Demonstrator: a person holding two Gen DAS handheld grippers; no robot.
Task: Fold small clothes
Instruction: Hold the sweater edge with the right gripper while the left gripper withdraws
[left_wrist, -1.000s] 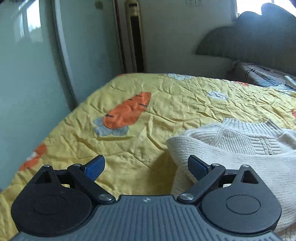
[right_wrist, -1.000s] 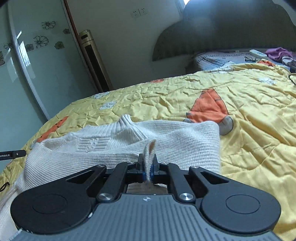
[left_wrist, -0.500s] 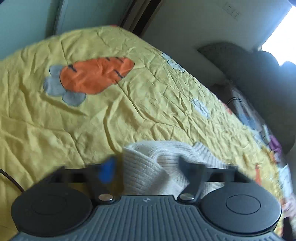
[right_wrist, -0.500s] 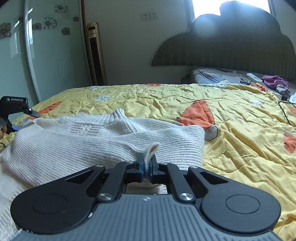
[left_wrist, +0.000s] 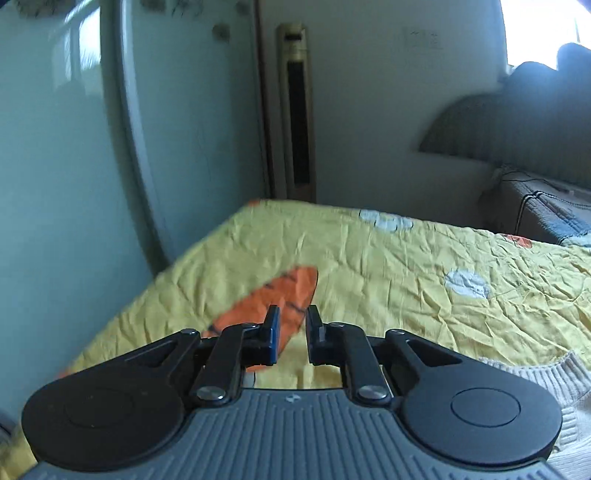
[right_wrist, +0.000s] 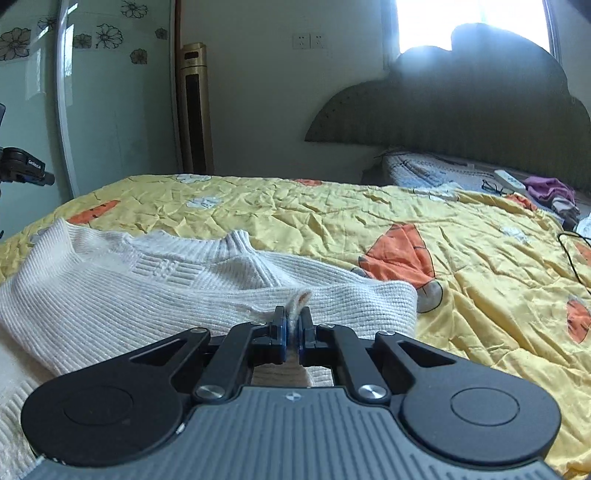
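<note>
White sweater (right_wrist: 122, 295) pinched in fully closed right gripper (right_wrist: 291, 325); left gripper (left_wrist: 292, 332) closing, nothing between.

The left gripper (left_wrist: 292, 334) tilts downward, its jaws closing with a narrow gap and nothing between them. The right gripper (right_wrist: 291, 334) also tilts downward, its jaws clamped tight on a fold of sweater (right_wrist: 147, 291).
</note>
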